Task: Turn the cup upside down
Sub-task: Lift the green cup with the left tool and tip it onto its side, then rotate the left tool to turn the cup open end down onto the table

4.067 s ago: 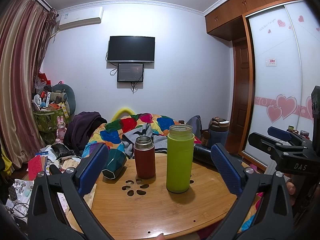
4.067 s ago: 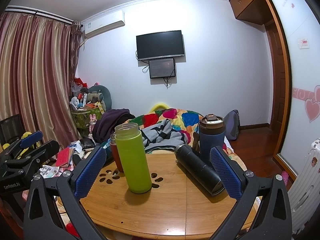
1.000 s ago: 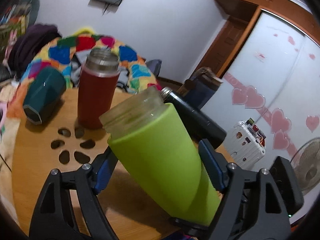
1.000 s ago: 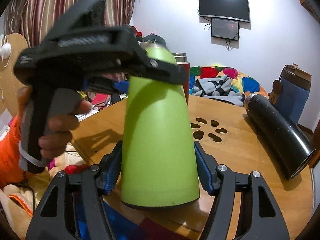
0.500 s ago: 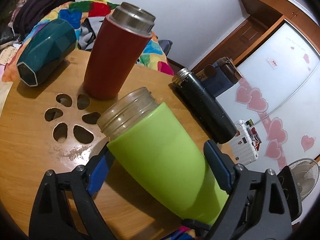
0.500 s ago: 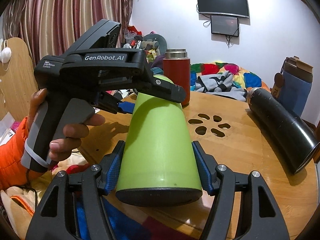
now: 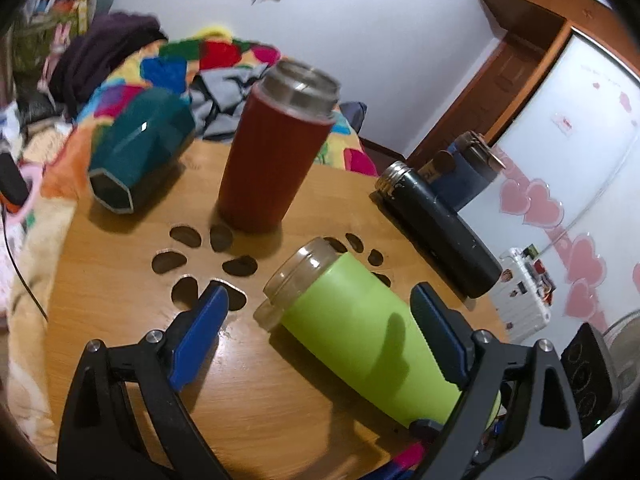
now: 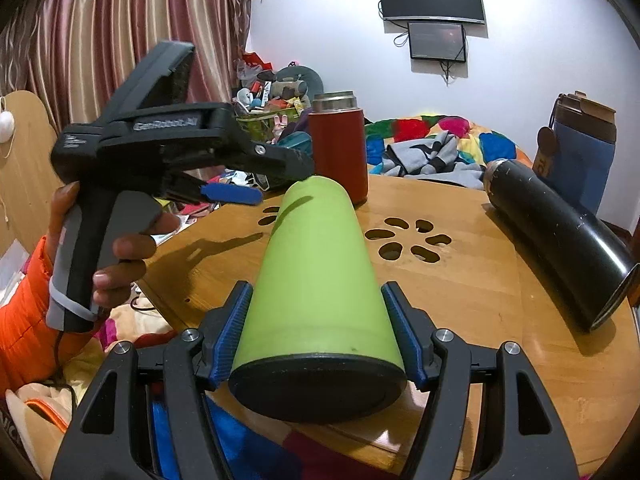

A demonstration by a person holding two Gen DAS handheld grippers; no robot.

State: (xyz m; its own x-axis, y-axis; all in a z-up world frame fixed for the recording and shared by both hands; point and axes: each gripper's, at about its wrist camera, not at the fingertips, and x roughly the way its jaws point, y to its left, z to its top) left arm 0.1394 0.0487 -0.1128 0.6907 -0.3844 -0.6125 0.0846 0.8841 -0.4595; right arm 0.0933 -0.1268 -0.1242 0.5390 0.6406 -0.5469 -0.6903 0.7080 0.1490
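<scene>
The right gripper [image 8: 318,330] clamps the base of the lime-green cylindrical cup [image 8: 316,280], lying tilted over the wooden surface [image 8: 460,292]; left gripper [image 7: 320,336] jaws spread wide. Rotate steadily, mouth downward, before setting down.

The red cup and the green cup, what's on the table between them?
Nothing stands between the red cup and the green cup, only the wooden table with its petal-shaped holes, seen in the left wrist view.

The left gripper [image 7: 320,340] has released the tipped-over green cup [image 7: 360,336].
</scene>
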